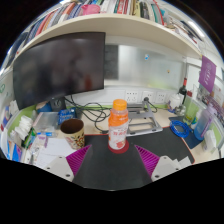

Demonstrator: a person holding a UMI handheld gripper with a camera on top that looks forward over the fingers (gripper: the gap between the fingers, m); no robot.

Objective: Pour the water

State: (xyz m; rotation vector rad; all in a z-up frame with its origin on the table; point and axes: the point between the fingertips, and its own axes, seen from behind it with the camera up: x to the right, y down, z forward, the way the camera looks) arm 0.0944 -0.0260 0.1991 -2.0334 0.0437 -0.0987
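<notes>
Desk (170, 150), cluttered, with 1 dark monitor (62, 65) at rear; gripper (117, 158), fingers spread, closed on nothing; 1 bottle (118, 125), orange cap, upright, long axis vertical, cap pointing up, standing dead ahead between the 2 fingertips with gaps either side; 1 patterned cup (72, 132) just left of bottle

Office or lab desk, monitor (62, 65), bookshelf (110, 12) above, cables, clutter

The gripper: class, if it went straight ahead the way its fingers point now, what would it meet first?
Most likely the orange-capped bottle, which stands just ahead of the open gripper, centred between its fingers. The mug sits off to the side, probably outside that line; depth is hard to judge.
</notes>
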